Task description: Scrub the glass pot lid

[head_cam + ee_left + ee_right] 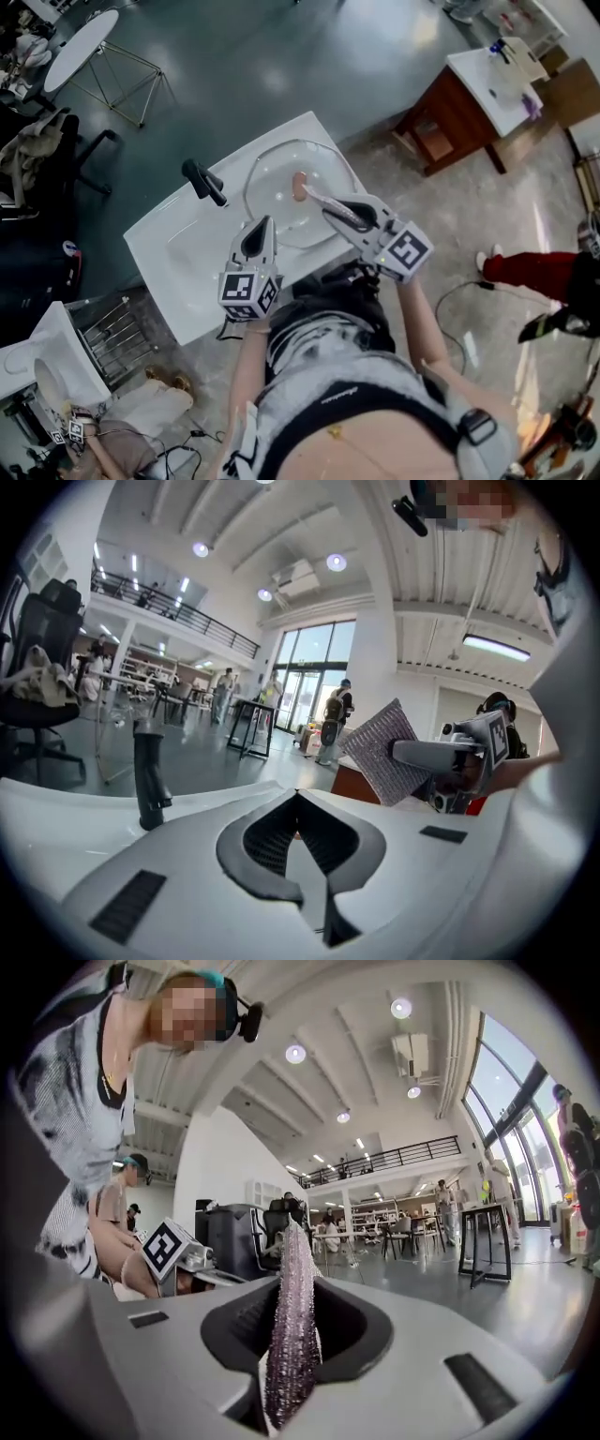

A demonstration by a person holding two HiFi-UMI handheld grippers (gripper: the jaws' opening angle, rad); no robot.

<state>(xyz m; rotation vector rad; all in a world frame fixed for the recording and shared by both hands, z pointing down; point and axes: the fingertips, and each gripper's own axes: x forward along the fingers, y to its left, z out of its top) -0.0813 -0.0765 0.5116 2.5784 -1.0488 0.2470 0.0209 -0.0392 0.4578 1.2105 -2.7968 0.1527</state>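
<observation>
Lying in the basin of the white sink desk, the glass pot lid sits straight ahead of both tongs, its pinkish knob showing near the middle. Being round, it has no long axis to reckon with; what counts is which side each tool reaches it from. The right tongs come in from the lid's right and are clamped on a silvery mesh scrubbing pad, whose free end lies just beside the knob; whether it touches the glass I cannot tell. The left tongs are at the lid's near rim, jaws together with nothing that I can make out between them, perhaps there to steady the rim. The right one is therefore better placed to scrub, working outward from the knob. A black tap stands just beside the lid's left edge and would limit sweeps that way. A wooden cabinet stands well apart.
</observation>
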